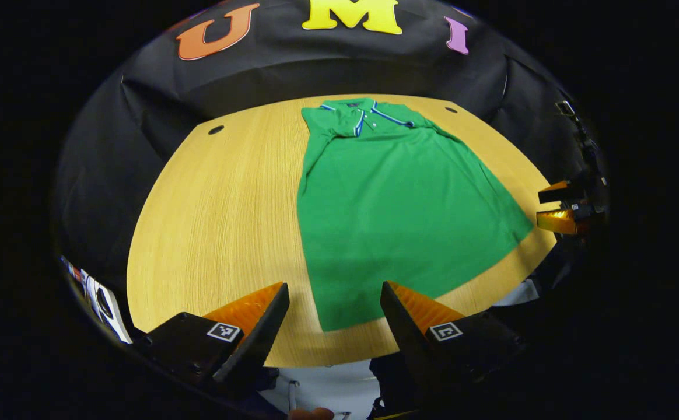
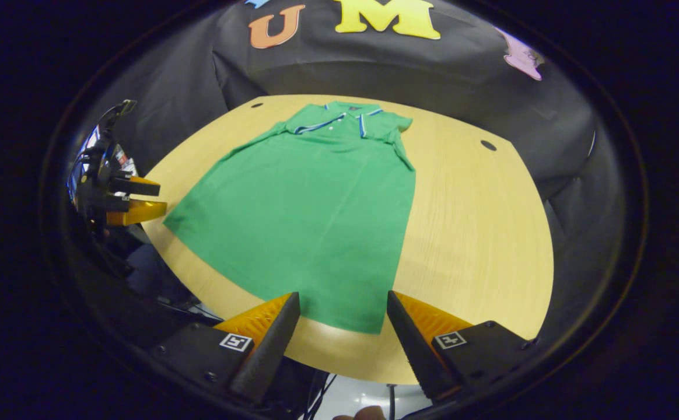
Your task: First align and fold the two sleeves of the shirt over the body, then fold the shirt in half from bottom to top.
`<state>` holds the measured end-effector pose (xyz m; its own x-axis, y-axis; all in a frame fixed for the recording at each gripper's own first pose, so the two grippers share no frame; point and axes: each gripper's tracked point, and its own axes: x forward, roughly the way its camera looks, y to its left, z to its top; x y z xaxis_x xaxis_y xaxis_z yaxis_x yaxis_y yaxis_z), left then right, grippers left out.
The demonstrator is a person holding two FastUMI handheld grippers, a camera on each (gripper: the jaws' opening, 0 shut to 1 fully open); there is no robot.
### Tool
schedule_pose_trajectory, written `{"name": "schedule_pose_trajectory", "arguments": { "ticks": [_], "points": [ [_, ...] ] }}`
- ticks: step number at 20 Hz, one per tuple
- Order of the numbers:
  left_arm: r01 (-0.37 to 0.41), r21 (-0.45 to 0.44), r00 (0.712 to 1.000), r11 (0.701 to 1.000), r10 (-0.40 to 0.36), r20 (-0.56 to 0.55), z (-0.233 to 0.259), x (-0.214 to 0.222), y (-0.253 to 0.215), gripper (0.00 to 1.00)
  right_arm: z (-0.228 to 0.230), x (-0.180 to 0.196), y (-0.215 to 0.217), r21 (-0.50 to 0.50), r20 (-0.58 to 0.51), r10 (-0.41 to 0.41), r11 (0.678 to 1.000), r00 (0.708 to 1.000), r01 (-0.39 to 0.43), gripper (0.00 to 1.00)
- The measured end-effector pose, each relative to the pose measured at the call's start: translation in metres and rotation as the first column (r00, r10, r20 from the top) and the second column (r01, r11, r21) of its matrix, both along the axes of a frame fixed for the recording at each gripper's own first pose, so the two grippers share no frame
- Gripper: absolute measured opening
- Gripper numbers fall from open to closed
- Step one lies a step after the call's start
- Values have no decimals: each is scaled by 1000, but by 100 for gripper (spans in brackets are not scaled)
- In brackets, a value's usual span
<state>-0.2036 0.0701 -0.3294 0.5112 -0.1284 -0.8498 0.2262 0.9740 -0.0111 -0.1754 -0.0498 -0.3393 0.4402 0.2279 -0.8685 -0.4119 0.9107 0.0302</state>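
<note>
A green polo shirt (image 1: 398, 210) with a blue-and-white trimmed collar lies flat on the round wooden table (image 1: 217, 221), collar at the far side, both sleeves folded in over the body. My left gripper (image 1: 335, 291) is open, hovering over the shirt's near left hem corner without touching it. In the right gripper view the same shirt (image 2: 310, 216) spreads out, and my right gripper (image 2: 343, 300) stands open above its near right hem corner. The right gripper (image 1: 561, 207) also appears at the far right of the left gripper view, the left gripper (image 2: 132, 201) at the far left of the right gripper view.
The table's near edge (image 1: 339, 356) runs just under both grippers. Small dark holes (image 1: 216, 129) mark the tabletop near the back. Black cloth walls the booth behind. Bare wood lies left of the shirt (image 1: 223, 233) and right of it (image 2: 479, 233).
</note>
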Motion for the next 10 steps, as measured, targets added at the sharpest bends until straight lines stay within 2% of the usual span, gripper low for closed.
{"name": "schedule_pose_trajectory", "arguments": {
  "ticks": [3, 5, 10],
  "points": [
    [-2, -3, 1000, 1000, 2, -12, -7, 0, -4, 100, -13, -4, 0, -27, -27, 18, 999, 999, -18, 93],
    [-10, -5, 1000, 1000, 10, -20, -14, 1, -5, 100, -21, 1, -3, -61, -26, 31, 998, 999, -33, 97],
    [-2, 17, 998, 1000, 4, -70, -40, -3, -8, 100, -42, 3, 0, -77, -63, 68, 994, 996, -73, 97]
  ]
}}
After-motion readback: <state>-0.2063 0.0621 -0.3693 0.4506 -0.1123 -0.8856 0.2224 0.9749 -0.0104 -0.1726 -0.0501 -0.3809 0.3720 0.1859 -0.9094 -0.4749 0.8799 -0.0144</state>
